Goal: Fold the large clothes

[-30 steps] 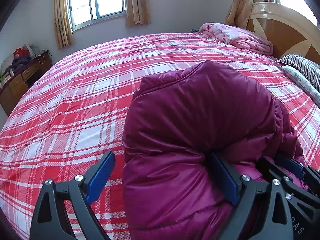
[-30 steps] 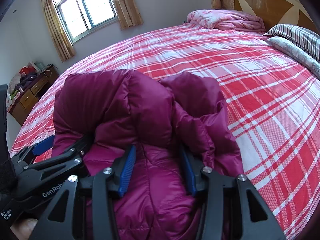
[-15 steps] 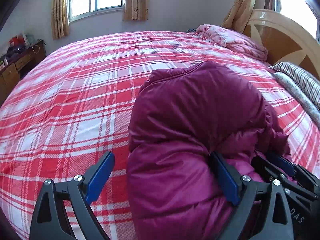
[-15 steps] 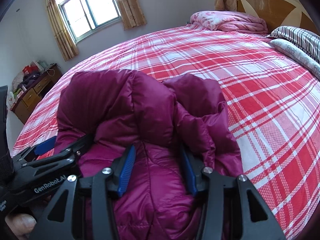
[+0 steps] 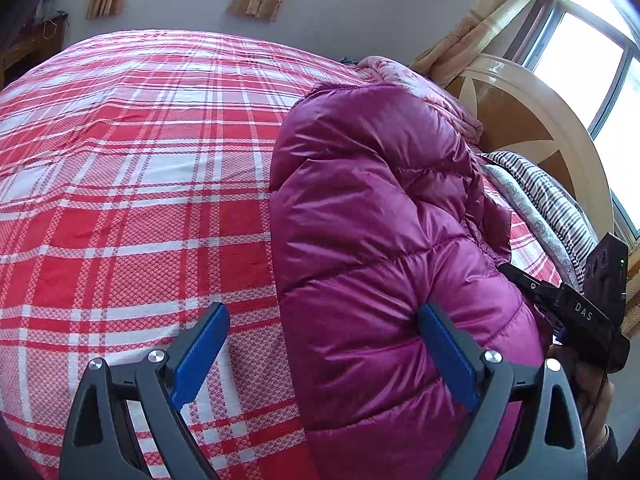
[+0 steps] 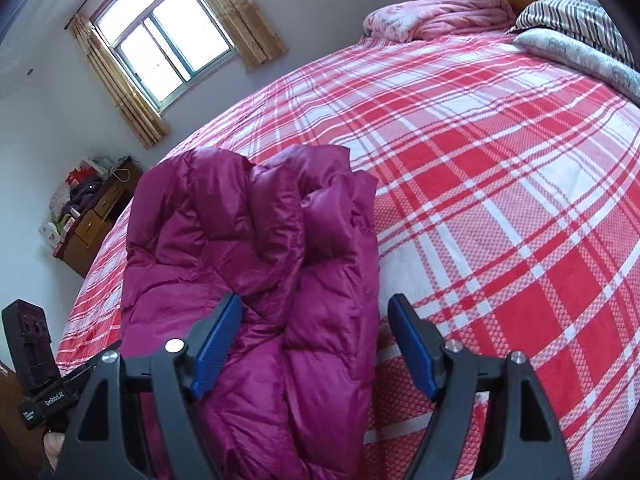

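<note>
A magenta down jacket [image 6: 256, 280] lies folded into a thick, puffy bundle on the bed [image 6: 500, 208], close to the near edge. In the right wrist view it sits left of centre, its quilted layers stacked and creased, with a loose flap standing up at the far end. In the left wrist view the same bundle [image 5: 380, 240] fills the right half of the picture and rises high over the red and white plaid cover.

The right hand-held gripper [image 6: 316, 340] stands wide apart; its jaws have just been opening. The near end of the jacket lies between them. The left blue pad [image 6: 218, 346] sits against the fabric, while the right pad is clear of it, over the plaid cover, so nothing is clamped.

The left hand-held gripper [image 5: 324, 356] is also spread wide. Its right pad [image 5: 448, 360] rests against the side of the bundle and its left pad hangs over bare bedcover, well apart from the jacket; it grips nothing. The left edge of the bundle lies between the two pads.

At the far end of the bed lie a crumpled pink floral quilt [image 6: 440, 16] and, right of it, a striped pillow [image 6: 576, 20] with a pale patterned one just in front. A wooden headboard [image 5: 532, 132] stands behind them. On the far wall is a window [image 6: 168, 44] with tan curtains, and a wooden dresser [image 6: 92, 224] with clutter on top stands left of the bed.
</note>
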Tool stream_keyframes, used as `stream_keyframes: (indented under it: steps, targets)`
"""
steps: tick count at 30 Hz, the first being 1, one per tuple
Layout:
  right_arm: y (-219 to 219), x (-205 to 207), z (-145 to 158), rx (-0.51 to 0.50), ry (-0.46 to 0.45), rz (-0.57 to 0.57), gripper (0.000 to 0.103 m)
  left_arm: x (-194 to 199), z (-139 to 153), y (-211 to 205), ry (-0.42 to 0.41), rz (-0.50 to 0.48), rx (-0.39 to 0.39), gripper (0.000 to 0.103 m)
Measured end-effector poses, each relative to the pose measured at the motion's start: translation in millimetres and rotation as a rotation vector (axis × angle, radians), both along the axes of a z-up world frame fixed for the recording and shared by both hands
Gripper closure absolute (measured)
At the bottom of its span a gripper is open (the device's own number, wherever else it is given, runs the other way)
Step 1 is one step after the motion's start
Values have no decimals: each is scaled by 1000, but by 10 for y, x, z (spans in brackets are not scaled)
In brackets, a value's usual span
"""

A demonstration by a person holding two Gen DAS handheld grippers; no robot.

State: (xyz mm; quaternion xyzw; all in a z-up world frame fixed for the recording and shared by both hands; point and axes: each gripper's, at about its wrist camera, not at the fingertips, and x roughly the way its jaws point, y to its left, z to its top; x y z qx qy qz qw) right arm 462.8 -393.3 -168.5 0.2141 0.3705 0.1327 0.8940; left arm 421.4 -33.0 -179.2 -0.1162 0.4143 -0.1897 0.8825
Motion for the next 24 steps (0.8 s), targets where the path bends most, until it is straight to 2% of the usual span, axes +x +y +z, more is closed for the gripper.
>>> stream_keyframes:
  steps: [3, 5, 6, 8, 9, 10, 11, 13, 16, 24]
  targets:
    - [-27, 11, -92, 45, 9, 49, 26, 50, -31, -54, 20, -18, -19, 7]
    - [-62, 34, -123, 69, 12, 91, 36, 89, -45, -70, 31, -31, -26, 7]
    - [-69, 25, -116, 74, 15, 100, 37, 95, -45, -79, 32, -35, -29, 7]
    - [-122, 13, -127, 101, 24, 132, 49, 86, -34, -108, 26, -40, -21, 7]
    - [-128, -10, -126, 116, 28, 147, 55, 57, -13, -147, 15, -52, -19, 14]
    - [-168, -30, -142, 154, 38, 166, 68, 12, 23, -195, -2, -76, -27, 37]
    - [-211, -75, -139, 169, 37, 161, 73, -55, 73, -252, -28, -83, -17, 39]
    - [-173, -216, -97, 142, 16, 152, 76, -169, 157, -384, -68, -74, 64, 48]
    - [-168, -410, -22, 128, -7, 151, 78, -354, 290, -438, -104, -66, 123, 62]
    - [205, -858, 186, 101, -69, 241, 79, -907, 606, -129, -177, 3, 200, 64]
